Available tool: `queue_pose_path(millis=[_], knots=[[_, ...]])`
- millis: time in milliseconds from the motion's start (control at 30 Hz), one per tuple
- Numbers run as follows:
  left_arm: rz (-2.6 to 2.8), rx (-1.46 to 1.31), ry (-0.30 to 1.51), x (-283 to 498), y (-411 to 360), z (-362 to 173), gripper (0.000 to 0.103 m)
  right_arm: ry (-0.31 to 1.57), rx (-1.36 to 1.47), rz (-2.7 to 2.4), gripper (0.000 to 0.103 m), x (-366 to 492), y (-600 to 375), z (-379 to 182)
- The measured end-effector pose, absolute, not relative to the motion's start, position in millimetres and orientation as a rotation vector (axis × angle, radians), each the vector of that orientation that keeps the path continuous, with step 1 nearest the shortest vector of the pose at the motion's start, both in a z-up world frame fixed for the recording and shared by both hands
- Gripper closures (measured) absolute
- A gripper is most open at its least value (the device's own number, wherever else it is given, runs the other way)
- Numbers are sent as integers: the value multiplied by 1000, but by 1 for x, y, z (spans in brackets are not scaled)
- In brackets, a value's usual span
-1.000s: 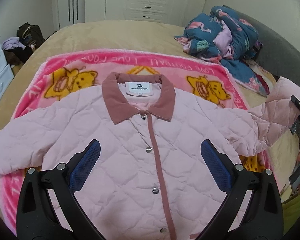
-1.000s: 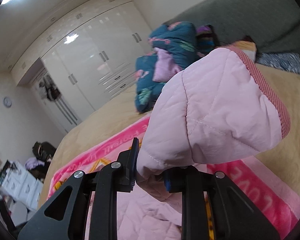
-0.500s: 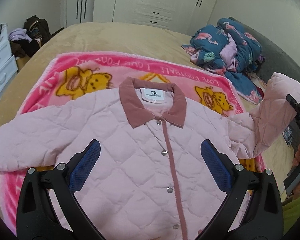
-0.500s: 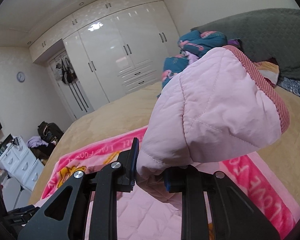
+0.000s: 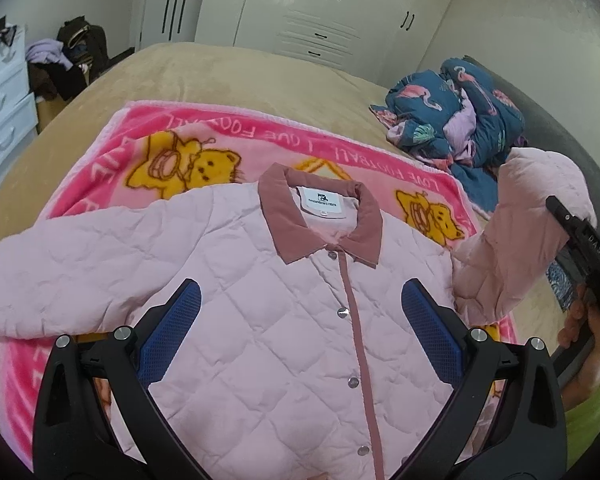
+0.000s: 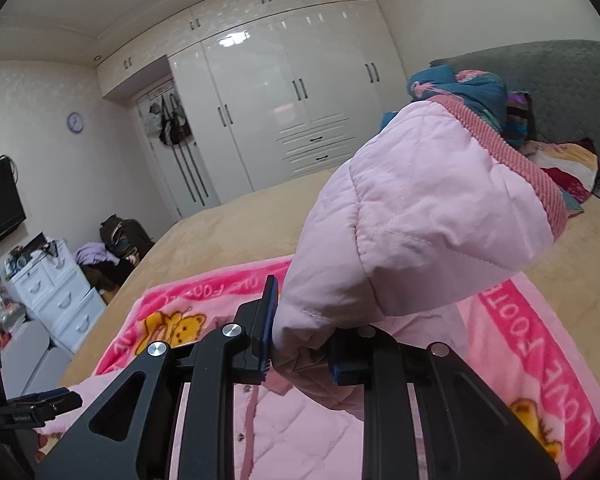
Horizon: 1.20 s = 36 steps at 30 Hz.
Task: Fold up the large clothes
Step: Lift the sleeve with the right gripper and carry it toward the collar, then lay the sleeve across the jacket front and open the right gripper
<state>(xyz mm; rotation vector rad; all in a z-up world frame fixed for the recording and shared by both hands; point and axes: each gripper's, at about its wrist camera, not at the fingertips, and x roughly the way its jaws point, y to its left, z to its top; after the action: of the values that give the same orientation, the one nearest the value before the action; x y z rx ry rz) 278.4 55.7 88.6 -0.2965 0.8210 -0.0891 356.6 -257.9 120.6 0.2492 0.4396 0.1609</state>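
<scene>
Your right tool (image 6: 300, 344) is clenched on the sleeve (image 6: 412, 232) of the pale pink quilted jacket (image 5: 284, 320), lifting its ribbed cuff clear of the bed. The jacket lies front-up, buttoned, on the bright pink bear-print blanket (image 5: 204, 140) spread over the tan bed (image 5: 220, 68). Your left tool (image 5: 300, 320) hovers over the jacket's chest, released and empty.

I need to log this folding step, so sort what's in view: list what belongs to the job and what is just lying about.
Belongs to the job:
- pink quilted jacket, spread on the pink blanket
- its sleeve, lifted, clamped in the right gripper
- left gripper, open above the jacket

Just lying about:
- flamingo-print bedding
- white drawers
- dark bag by the wardrobe
</scene>
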Motion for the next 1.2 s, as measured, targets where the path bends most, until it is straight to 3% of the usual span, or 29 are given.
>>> queue_pose_path(millis=[567, 1200], knots=[[-60, -428, 791, 274, 90, 73, 9, 493, 169, 310, 83, 367, -170, 83], [-55, -455, 809, 275, 96, 40, 9, 659, 62, 412, 81, 364, -96, -20]])
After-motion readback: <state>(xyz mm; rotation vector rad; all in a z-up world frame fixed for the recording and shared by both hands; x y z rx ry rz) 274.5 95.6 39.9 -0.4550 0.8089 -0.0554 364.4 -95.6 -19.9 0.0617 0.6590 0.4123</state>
